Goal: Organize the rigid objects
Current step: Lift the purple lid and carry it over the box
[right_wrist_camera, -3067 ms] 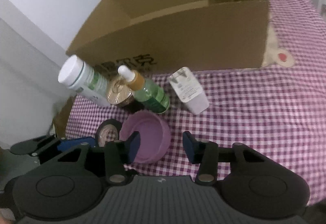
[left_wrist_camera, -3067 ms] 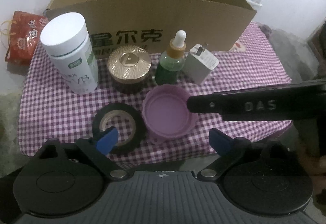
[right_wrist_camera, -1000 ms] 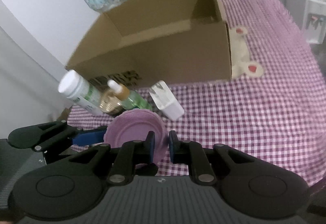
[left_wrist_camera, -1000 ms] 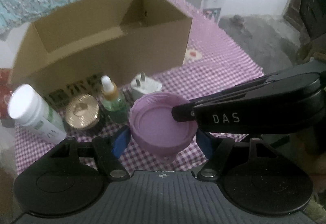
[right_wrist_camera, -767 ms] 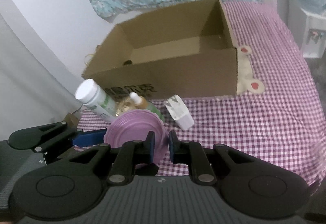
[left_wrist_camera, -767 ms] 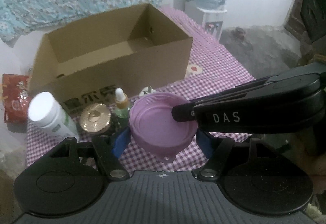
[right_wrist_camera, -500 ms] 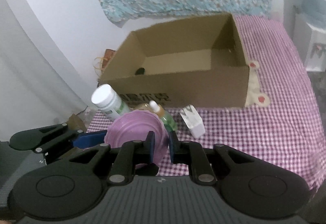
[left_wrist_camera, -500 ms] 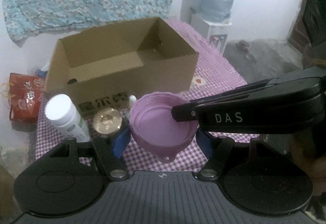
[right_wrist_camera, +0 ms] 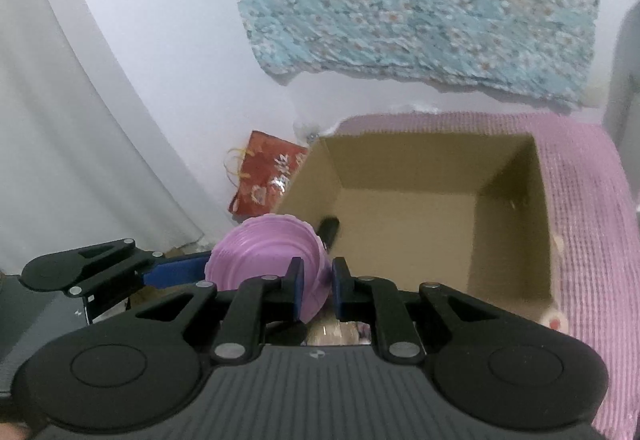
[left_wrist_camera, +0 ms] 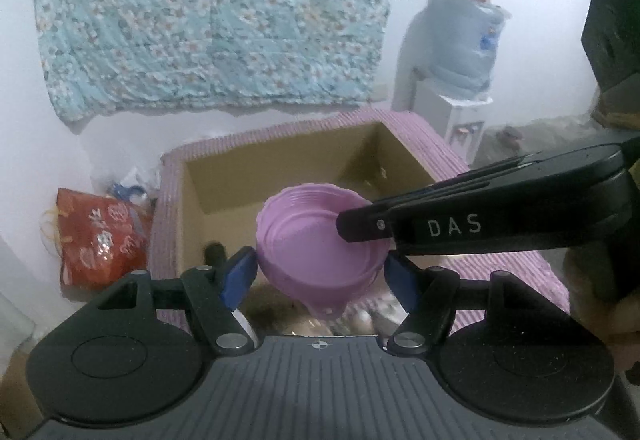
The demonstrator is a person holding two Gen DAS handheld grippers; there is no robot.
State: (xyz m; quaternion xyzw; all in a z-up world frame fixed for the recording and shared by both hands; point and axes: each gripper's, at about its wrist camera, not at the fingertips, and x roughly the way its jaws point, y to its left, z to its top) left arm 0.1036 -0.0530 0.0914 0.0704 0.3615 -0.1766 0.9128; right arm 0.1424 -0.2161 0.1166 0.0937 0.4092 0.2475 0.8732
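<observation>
Both grippers hold the purple bowl (left_wrist_camera: 320, 240) in the air in front of the open cardboard box (right_wrist_camera: 508, 240). The right gripper (right_wrist_camera: 316, 288) pinches the bowl's rim, jaws pressed together on the thin wall; the left gripper (left_wrist_camera: 318, 276) has its blue pads (left_wrist_camera: 240, 272) against opposite sides of the bowl, spread to its width. The bowl is empty. Inside the box, one small dark object (right_wrist_camera: 329, 230) lies near the near-left corner; what it is cannot be told. The box stands on a purple checked cloth (right_wrist_camera: 580, 200), with a red bag (left_wrist_camera: 96, 240) beside the table's far-left edge.
</observation>
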